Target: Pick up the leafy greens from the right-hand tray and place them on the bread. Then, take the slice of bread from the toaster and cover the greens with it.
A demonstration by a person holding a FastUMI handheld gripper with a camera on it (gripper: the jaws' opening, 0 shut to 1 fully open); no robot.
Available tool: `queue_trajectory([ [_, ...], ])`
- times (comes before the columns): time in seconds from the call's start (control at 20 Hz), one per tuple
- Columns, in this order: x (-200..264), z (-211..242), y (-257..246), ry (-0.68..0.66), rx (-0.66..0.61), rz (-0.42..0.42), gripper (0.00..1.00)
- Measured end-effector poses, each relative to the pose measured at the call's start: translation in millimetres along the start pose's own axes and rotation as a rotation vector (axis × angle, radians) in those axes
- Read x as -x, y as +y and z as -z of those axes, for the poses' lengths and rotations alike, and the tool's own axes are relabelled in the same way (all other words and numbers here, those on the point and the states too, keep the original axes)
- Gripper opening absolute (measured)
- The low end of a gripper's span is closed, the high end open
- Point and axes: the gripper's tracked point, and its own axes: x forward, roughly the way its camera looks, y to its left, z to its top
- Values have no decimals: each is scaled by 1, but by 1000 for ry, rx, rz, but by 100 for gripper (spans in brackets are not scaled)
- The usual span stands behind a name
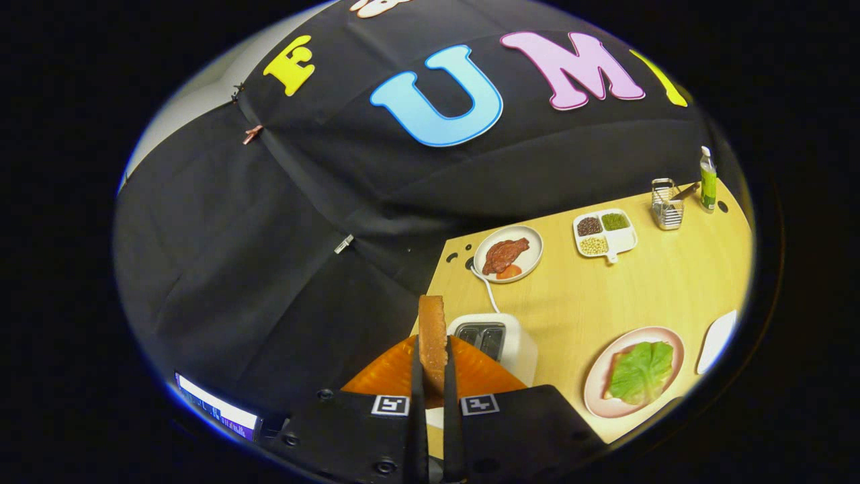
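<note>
Jaws clamped on the bread slice (433,336), held on edge above the toaster (500,341). Light, stiff, crumbly; grip its edges gently. Greens (641,372) lie on the plate (594,386), four o'clock of the toaster.

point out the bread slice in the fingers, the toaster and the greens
bread slice (432,336), gripper view, its upright crust edge above the fingers
toaster (517,344), gripper view, white side beside its slots
greens (641,371), gripper view, middle of the leaf

The bread slice (433,336) between the gripper (434,376) fingers is brown, above a white toaster (514,349). Green leafy greens (641,371) lie on a pink plate (594,390). The table (605,296) is light wood, and an orange ribbed plate (390,376) is behind the fingers.
</note>
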Motion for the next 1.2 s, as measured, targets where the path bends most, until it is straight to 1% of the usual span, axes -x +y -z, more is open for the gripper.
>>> queue_trajectory([
  [0.2, 34, -18, -45, -39, 19, 53, 13],
  [0.35, 45, -17, -87, -50, 9, 110, 13],
  [0.55, 58, -1, -153, -34, 5, 216, 13],
  [0.75, 62, 30, -205, 10, -19, 293, 13],
  [0.9, 55, 50, -230, 39, -20, 315, 13],
  [1.1, 28, 72, -248, 66, -61, 306, 13],
  [1.2, 16, 83, -255, 74, -117, 296, 13],
])
